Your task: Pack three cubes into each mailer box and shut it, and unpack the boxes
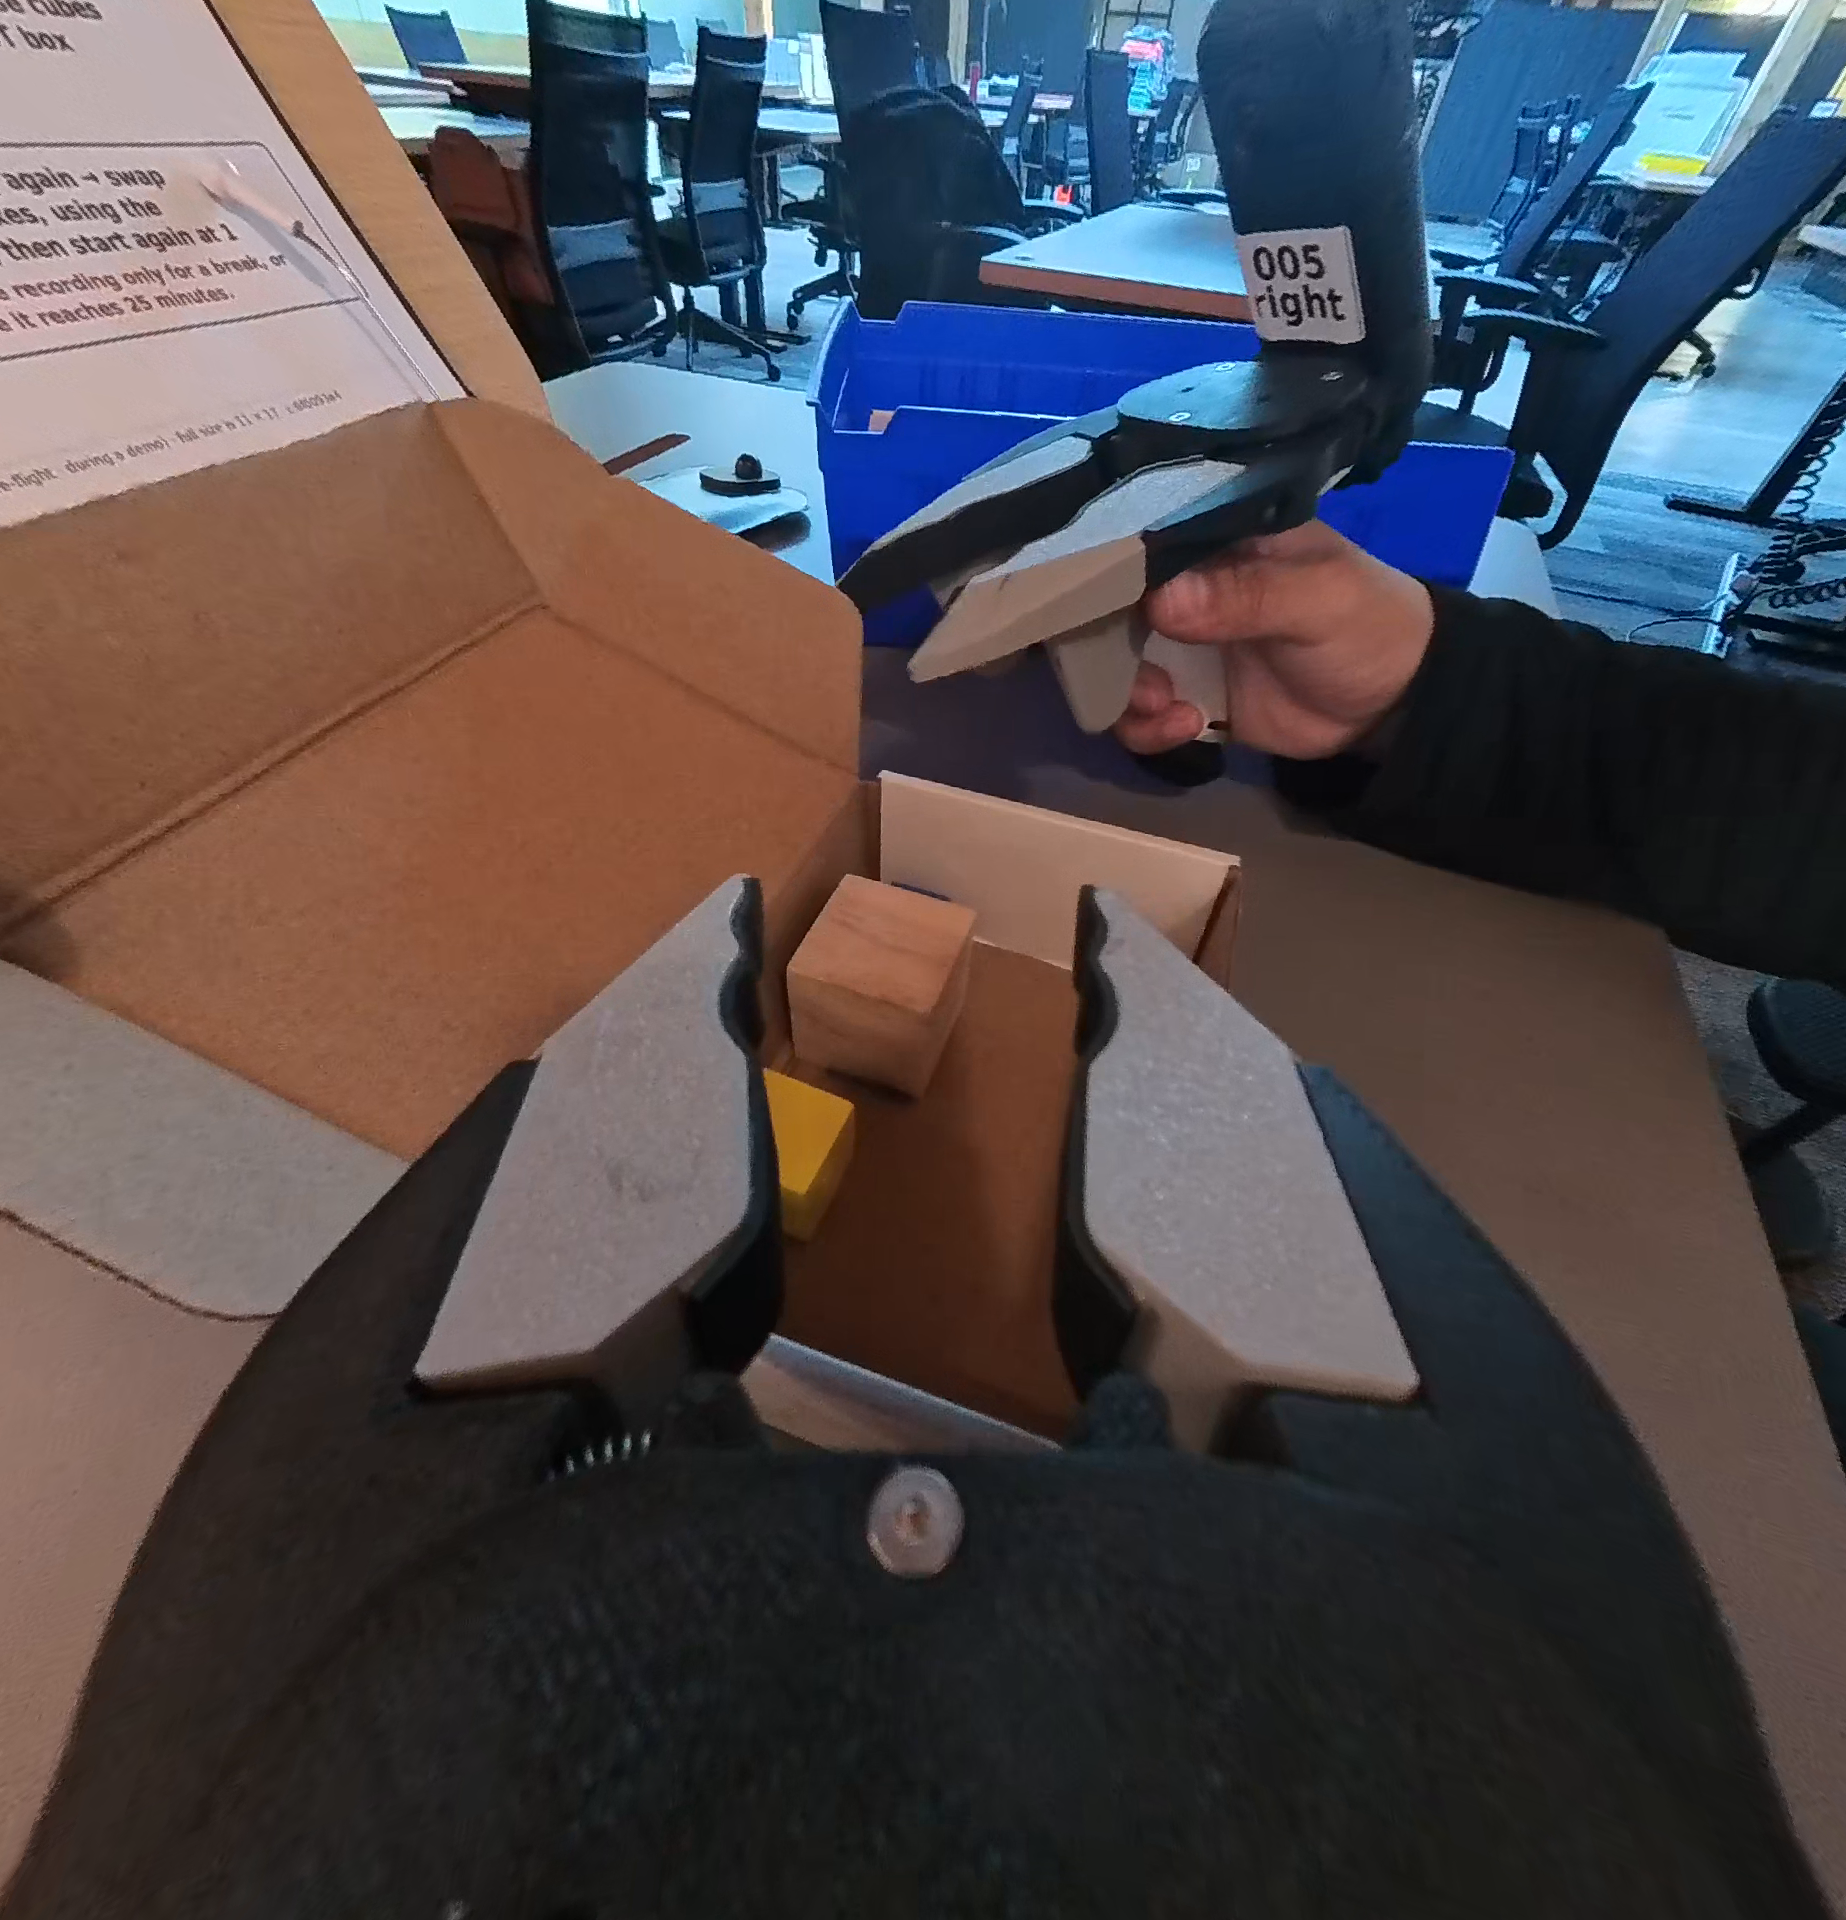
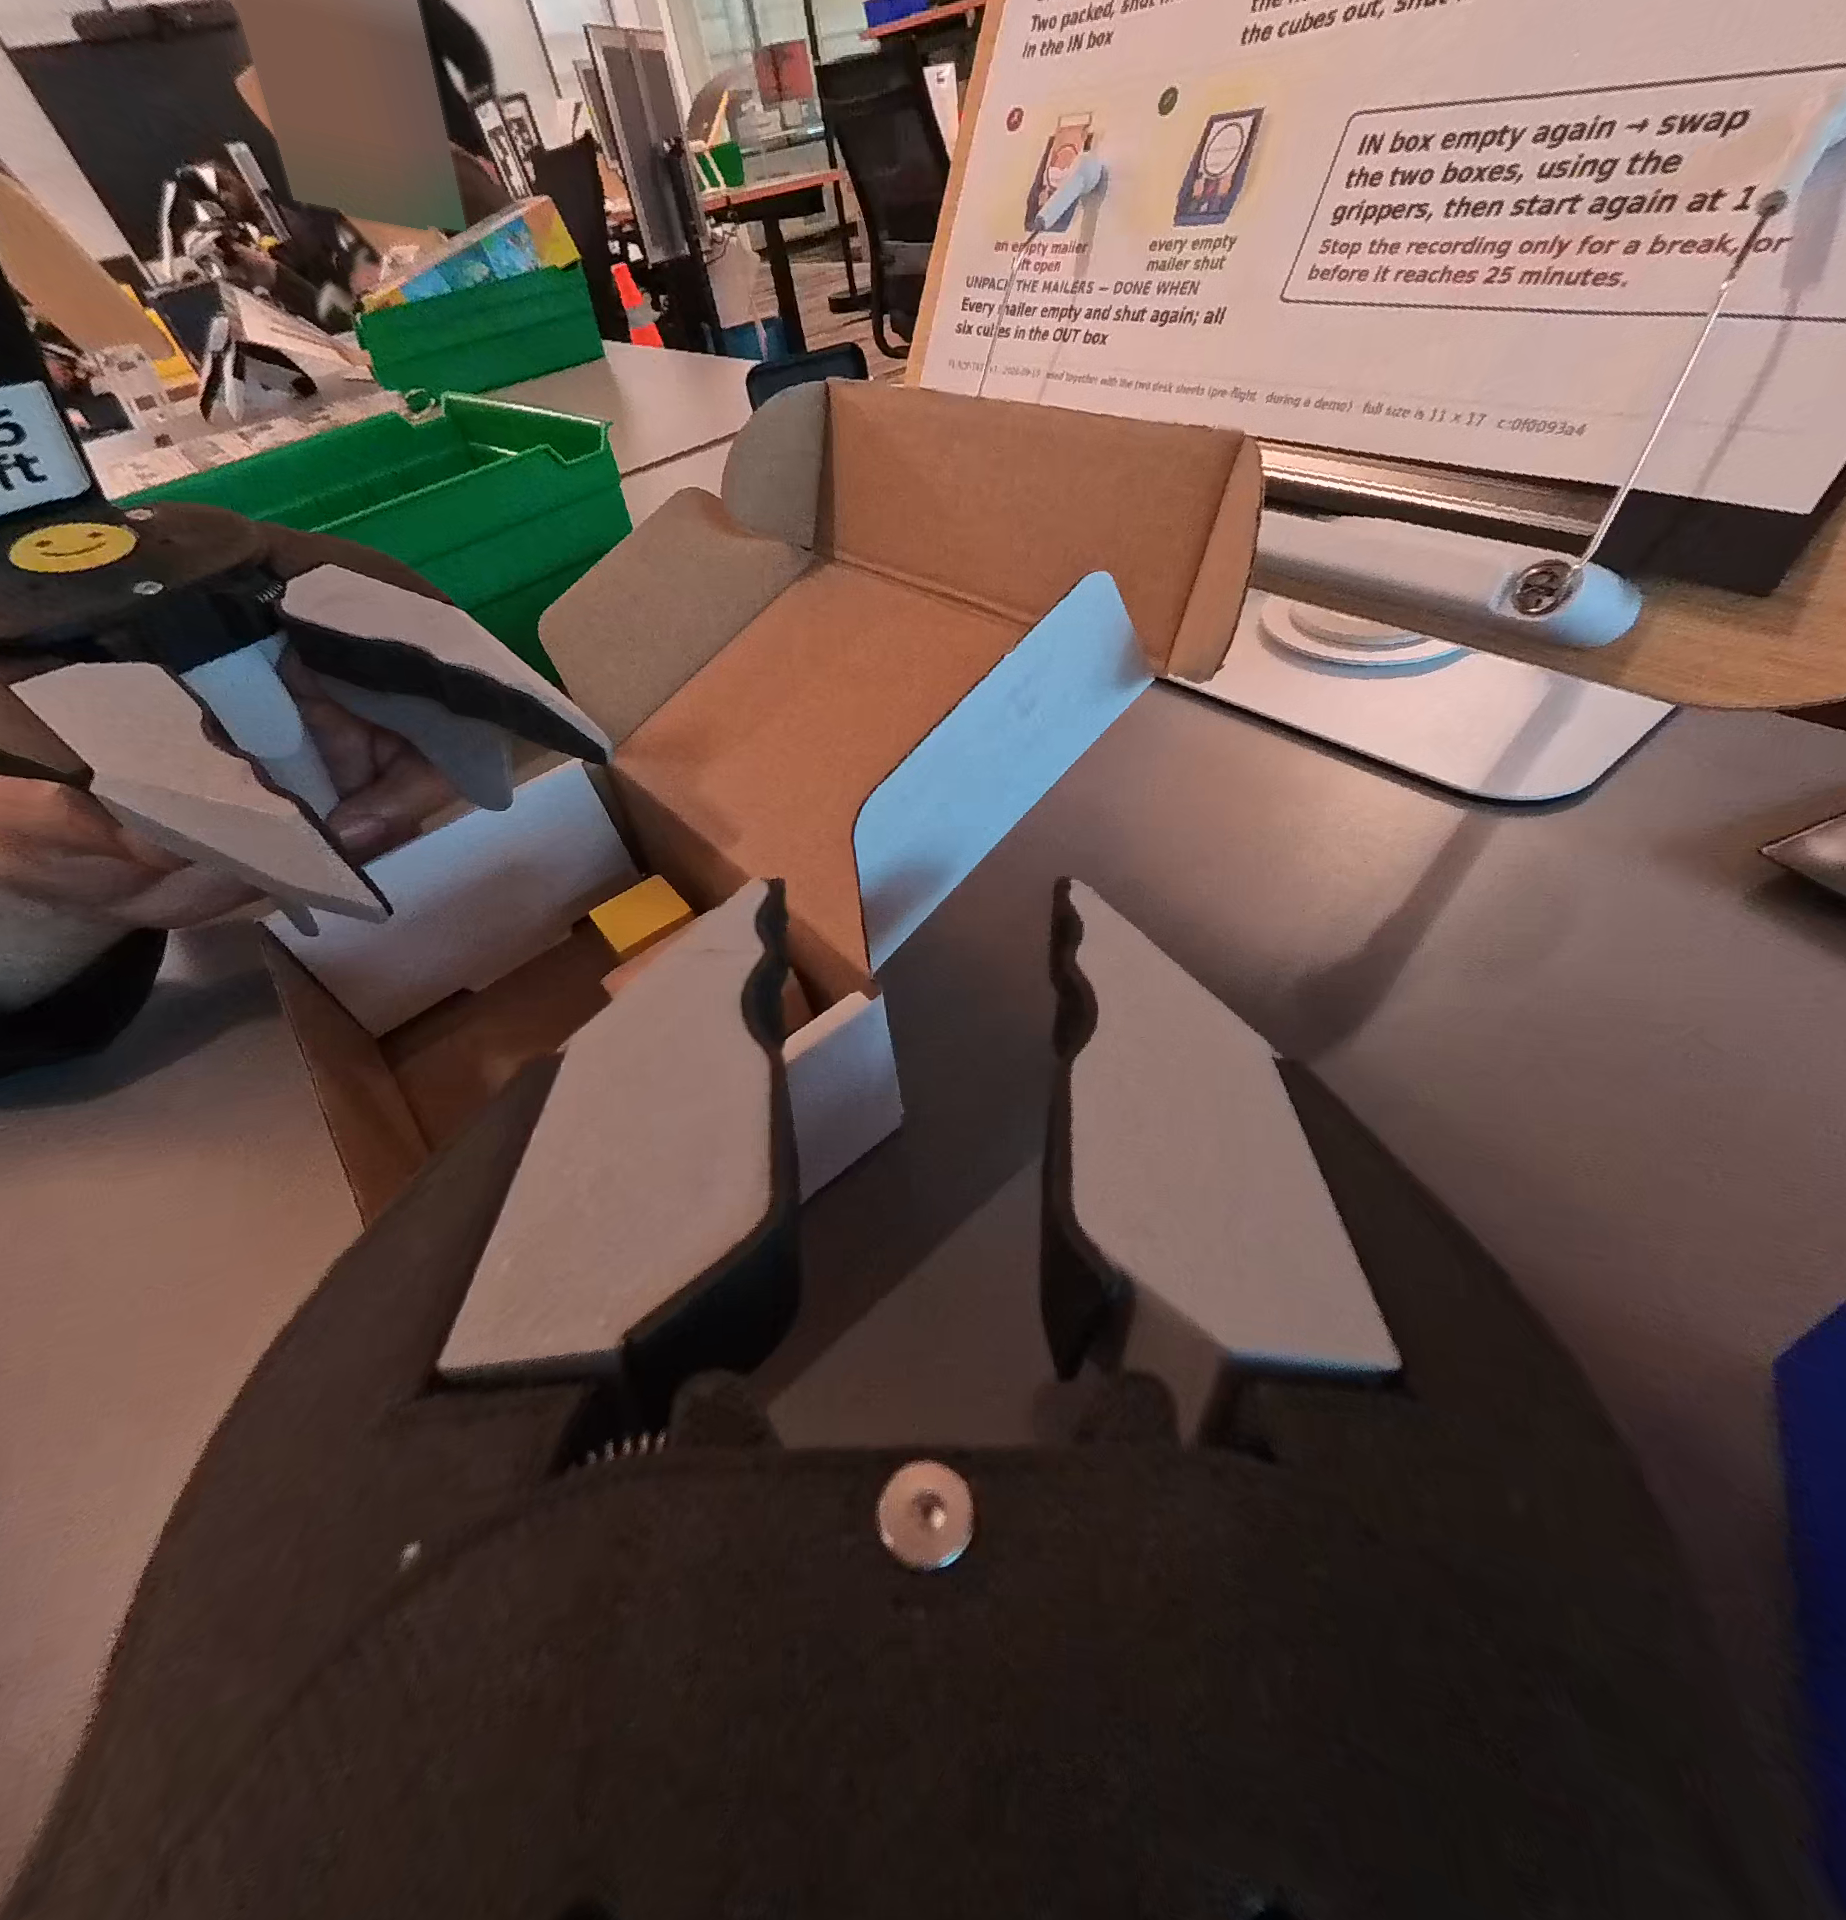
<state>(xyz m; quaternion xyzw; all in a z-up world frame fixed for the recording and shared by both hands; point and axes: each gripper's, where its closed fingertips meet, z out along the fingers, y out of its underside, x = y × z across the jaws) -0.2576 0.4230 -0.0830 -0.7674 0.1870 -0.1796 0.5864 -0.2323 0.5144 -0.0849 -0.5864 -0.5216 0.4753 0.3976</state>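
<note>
Gaping brown mailer box (image 1: 379,831), cubes (image 1: 877,987) inside

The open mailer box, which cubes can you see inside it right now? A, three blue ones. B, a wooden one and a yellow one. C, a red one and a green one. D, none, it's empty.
B: in the left wrist view, a plain wooden cube and a yellow cube sit inside the mailer box; the right wrist view shows the yellow one too.

mailer box (image 1: 399,790): matt brown cardboard; cube (image 1: 877,977): bare grained wood; yellow cube (image 1: 810,1148): smooth paint; bin (image 2: 462,488): glossy green plastic
</note>
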